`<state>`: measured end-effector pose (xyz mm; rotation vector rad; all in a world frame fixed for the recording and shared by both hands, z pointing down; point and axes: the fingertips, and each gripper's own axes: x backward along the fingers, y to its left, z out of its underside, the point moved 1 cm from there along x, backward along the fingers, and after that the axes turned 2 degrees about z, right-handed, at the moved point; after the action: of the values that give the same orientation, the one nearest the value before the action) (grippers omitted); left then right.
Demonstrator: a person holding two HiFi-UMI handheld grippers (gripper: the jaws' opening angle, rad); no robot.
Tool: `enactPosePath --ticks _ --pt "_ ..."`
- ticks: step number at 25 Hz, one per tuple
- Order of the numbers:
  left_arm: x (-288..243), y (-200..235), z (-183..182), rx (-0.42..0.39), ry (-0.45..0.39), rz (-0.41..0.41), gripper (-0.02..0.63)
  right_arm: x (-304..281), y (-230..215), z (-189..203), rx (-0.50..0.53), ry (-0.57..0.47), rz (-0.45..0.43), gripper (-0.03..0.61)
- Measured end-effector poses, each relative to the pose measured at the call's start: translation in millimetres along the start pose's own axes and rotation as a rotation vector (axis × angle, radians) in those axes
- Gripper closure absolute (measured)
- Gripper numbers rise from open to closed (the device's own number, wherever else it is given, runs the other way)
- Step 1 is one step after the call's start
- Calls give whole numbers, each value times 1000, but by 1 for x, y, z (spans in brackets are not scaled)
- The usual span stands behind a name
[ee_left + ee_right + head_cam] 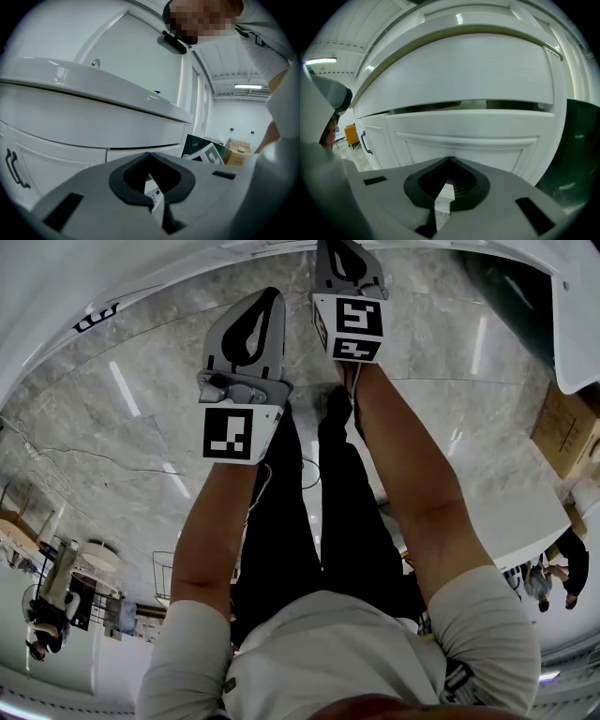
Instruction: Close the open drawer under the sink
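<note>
A: Left gripper [150,155] state?
B: Closed tip to tip, nothing between. Held near the white cabinet [61,154], just below the sink [93,101] rim.
A: Right gripper [450,160]?
B: Closed as well, empty. Aimed straight at the drawer [464,140]. Reaches farther out than the left gripper in head view.
A: Touching the drawer?
B: Cannot tell. Very close to the front panel, but no contact visible.
A: Drawer position?
B: Sits under the sink, dead ahead in right gripper view. Stands proud of the door [386,145] on its left. Shows a dark gap [464,105] along its top edge, so not fully in.
A: Anything else to tag?
B: Black handle [365,143] on that left door. Green box [201,149] and cardboard box [239,151] far right in left gripper view. Grey marble floor [122,427], black trousers [309,521] and bare forearms [412,474] in head view.
</note>
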<state>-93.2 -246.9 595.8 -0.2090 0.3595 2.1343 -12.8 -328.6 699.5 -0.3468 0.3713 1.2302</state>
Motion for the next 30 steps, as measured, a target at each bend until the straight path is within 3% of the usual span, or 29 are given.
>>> enactPosePath --ticks 13,30 --pt "25 -6 -20 -16 -4 -25 604 47 -1 -6 -37 8 7 555" --pt "129 -77 -143 -27 -67 -37 604 221 22 -145 -14 -109 -130 518"
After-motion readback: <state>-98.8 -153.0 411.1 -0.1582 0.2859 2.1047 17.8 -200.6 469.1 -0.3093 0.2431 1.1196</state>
